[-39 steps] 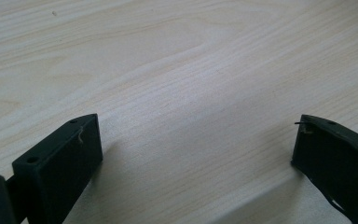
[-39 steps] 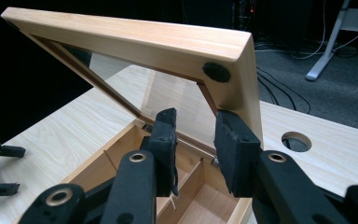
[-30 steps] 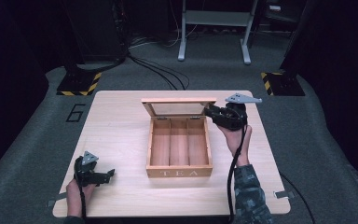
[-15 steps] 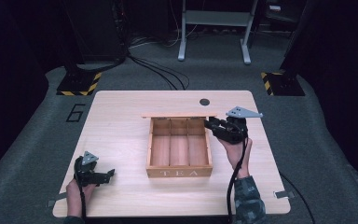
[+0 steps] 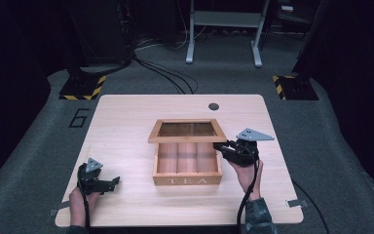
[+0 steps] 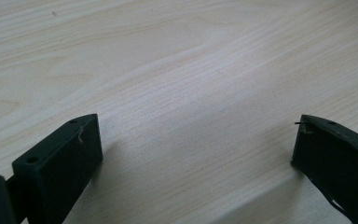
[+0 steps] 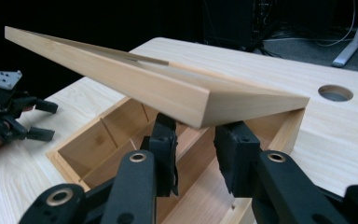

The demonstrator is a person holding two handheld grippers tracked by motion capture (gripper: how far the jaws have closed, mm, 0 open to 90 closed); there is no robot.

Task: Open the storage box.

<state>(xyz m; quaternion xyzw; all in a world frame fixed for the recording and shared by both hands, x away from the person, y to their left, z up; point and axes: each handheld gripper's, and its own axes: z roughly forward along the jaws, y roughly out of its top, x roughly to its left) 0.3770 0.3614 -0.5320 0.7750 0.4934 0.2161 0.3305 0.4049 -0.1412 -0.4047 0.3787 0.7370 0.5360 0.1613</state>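
High view: the tea box [image 5: 187, 165] sits mid-table [image 5: 126, 117], its lid [image 5: 187, 131] half lowered. The right gripper [image 5: 222, 147] reaches under the lid's near corner, seemingly to support it. The left gripper [image 5: 112, 182] rests idle near the front-left edge.

Left gripper view: jaws wide apart, nothing between, over bare wood.

Right gripper view: jaws narrowly apart, tips just beneath the tilted lid [image 7: 168, 88], propping rather than pinching, over the empty compartments [image 7: 116, 140].

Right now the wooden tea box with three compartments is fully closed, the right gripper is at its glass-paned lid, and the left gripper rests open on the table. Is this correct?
Not quite. The wooden tea box is not fully closed: its glass-paned lid is part-way up, above the right gripper, as the right gripper view shows. The left gripper does rest open on the table.
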